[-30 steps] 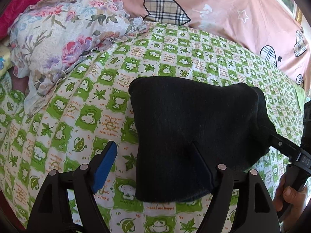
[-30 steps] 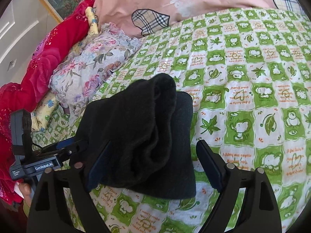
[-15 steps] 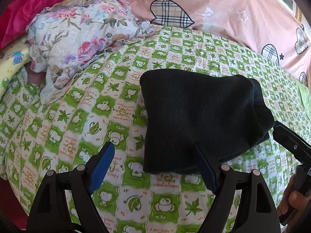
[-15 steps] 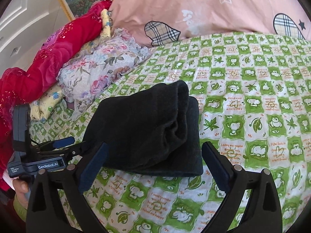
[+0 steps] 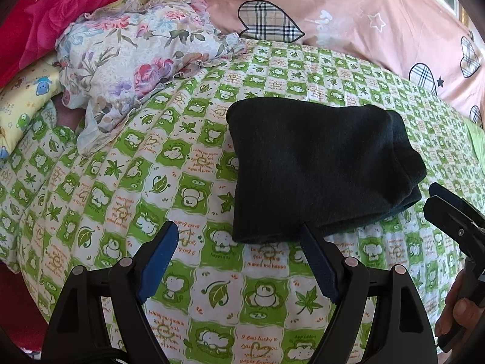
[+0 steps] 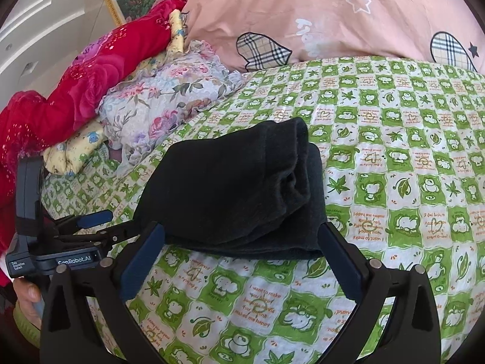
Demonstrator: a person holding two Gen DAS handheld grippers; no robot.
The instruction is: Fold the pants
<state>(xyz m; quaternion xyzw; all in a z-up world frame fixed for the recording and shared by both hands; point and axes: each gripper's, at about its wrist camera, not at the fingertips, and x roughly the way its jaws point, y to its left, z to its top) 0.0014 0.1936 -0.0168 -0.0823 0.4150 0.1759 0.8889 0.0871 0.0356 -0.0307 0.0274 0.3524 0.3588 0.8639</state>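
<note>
The black pants [image 5: 318, 163] lie folded into a thick bundle on the green-and-white checked bedsheet [image 5: 188, 163]. My left gripper [image 5: 238, 227] is open just short of the bundle's near left corner, its right fingertip [image 5: 304, 230] at the cloth's edge, nothing pinched. In the right wrist view the pants [image 6: 230, 188] show stacked layers at their right end. My right gripper [image 6: 241, 230] has its jaws opening wide; the bundle's near edge lies between the tips, and the pads do not press it. The left gripper [image 6: 91, 224] shows beside the bundle, and the right gripper [image 5: 436, 194] shows at the bundle's right end.
A floral cloth [image 5: 136, 51] is heaped at the back left, on a red blanket [image 5: 45, 9] and a yellow printed pillow [image 5: 21, 103]. A pink quilt with plaid hearts [image 5: 348, 9] runs along the back. A hand [image 5: 457, 312] holds the right gripper's handle.
Both grippers have drawn back from the bundle, which now lies free on the sheet. The right gripper's fingers stand wider apart than before.
</note>
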